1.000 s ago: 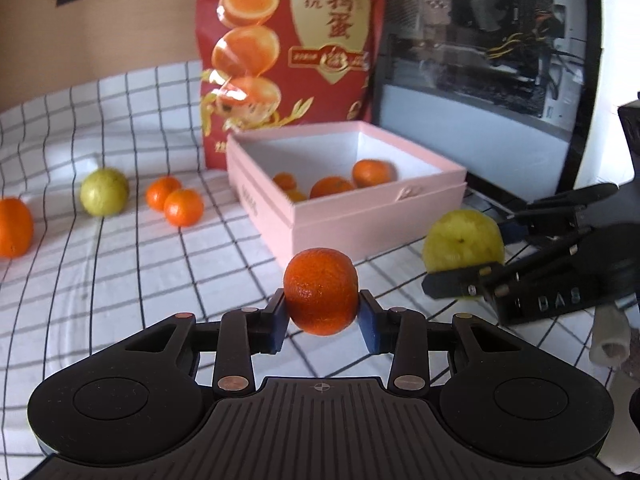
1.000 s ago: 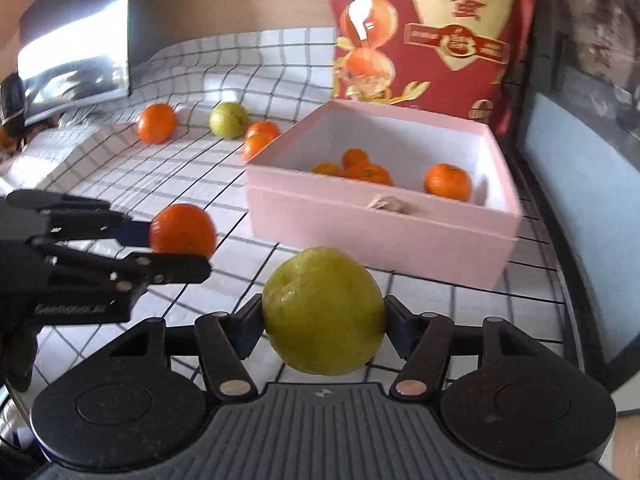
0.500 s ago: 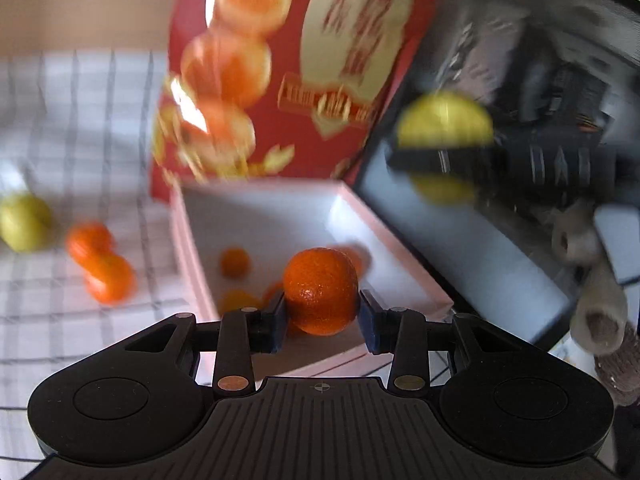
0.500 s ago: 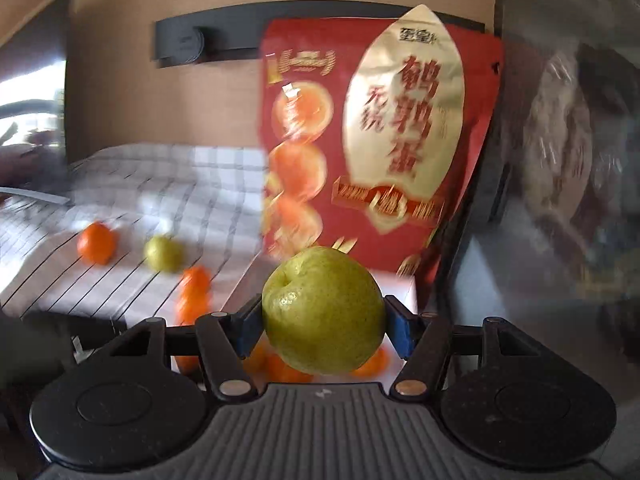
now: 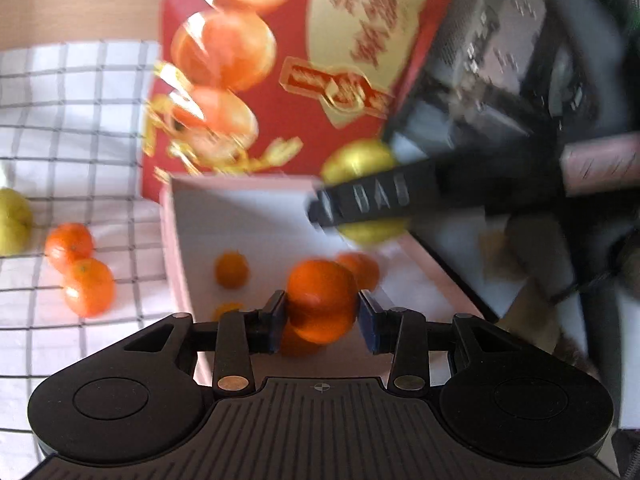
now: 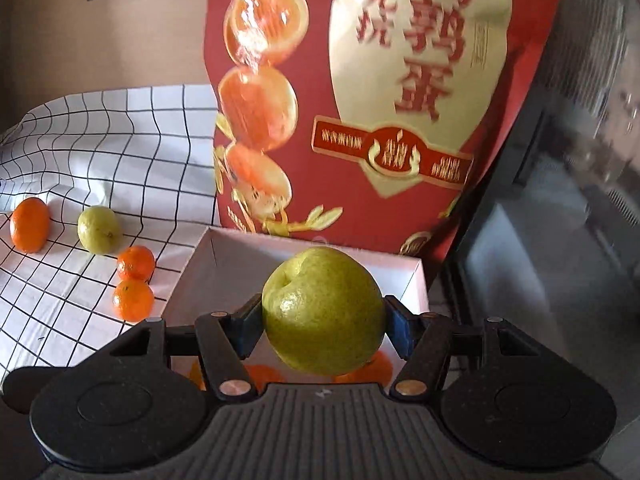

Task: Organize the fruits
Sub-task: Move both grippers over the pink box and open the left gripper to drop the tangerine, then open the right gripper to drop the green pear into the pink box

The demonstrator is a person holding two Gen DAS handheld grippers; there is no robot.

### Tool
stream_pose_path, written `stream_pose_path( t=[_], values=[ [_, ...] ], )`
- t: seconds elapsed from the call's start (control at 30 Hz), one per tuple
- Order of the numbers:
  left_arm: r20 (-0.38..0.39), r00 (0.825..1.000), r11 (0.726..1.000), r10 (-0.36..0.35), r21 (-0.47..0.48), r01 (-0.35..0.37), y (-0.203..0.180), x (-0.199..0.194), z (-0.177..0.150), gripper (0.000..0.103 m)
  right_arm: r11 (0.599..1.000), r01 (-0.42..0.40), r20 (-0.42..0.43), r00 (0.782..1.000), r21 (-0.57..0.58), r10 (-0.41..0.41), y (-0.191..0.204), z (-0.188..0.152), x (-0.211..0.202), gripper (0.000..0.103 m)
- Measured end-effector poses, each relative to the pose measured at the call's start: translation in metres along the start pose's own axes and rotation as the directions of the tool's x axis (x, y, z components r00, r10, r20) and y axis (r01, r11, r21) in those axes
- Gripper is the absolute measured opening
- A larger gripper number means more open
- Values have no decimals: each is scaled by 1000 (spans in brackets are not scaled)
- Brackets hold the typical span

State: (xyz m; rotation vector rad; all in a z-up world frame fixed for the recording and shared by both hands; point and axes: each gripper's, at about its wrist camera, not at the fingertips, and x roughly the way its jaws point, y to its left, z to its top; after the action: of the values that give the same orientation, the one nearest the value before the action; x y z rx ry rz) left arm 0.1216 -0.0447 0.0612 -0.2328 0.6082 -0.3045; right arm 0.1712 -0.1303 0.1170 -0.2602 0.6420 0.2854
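Observation:
My left gripper (image 5: 322, 314) hangs over the near part of the pink box (image 5: 176, 240) with an orange (image 5: 320, 292) between its blue pads. Its jaws are opening, and the pads look just off the orange's sides. Small oranges (image 5: 231, 270) lie on the box floor below. My right gripper (image 6: 324, 322) is shut on a yellow-green fruit (image 6: 324, 308) above the box (image 6: 216, 256), toward its far right side. In the left wrist view the right gripper (image 5: 372, 200) crosses in from the right, with its green fruit (image 5: 360, 160) partly hidden behind a finger.
A tall red snack bag (image 6: 360, 100) stands right behind the box. On the checked cloth (image 6: 100, 140) to the left lie two small oranges (image 6: 136, 263), a larger orange (image 6: 30, 224) and a green fruit (image 6: 99, 229). A dark computer case (image 6: 580, 160) walls the right side.
Both grippers have carried their fruit from in front of the box to above it. The right one rose and came in over the far side. The left jaws have widened slightly around the orange.

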Motion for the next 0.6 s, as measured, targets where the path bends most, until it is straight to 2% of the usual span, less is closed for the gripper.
stream_pose_path(
  t=[0.1,0.23,0.37,0.47,0.53,0.6],
  values=[
    [92,996,999,0,-38,4,12,-15,-1,44,999,-15,-26,1000,42,16,-5,-5,13,63],
    [119,992,996,-41,-76,50,26,-31,-6,44,992,-55,-63,996,112,62,-16,-14,34,63],
    [203,979,996,4,-88,14,37,-58,-14,43,992,-55,-51,997,110,61,-16,-17,47,63],
    [293,956,988,15,-154,32,52,-78,-17,43,996,-42,-33,998,78,45,-8,-17,53,63],
    [336,941,987,31,-158,24,60,-83,-14,43,996,-55,-37,998,68,57,-4,-15,56,63],
    [294,952,989,83,-142,-42,60,-83,-4,43,996,-62,-29,998,68,64,-1,-13,56,72]
  ],
)
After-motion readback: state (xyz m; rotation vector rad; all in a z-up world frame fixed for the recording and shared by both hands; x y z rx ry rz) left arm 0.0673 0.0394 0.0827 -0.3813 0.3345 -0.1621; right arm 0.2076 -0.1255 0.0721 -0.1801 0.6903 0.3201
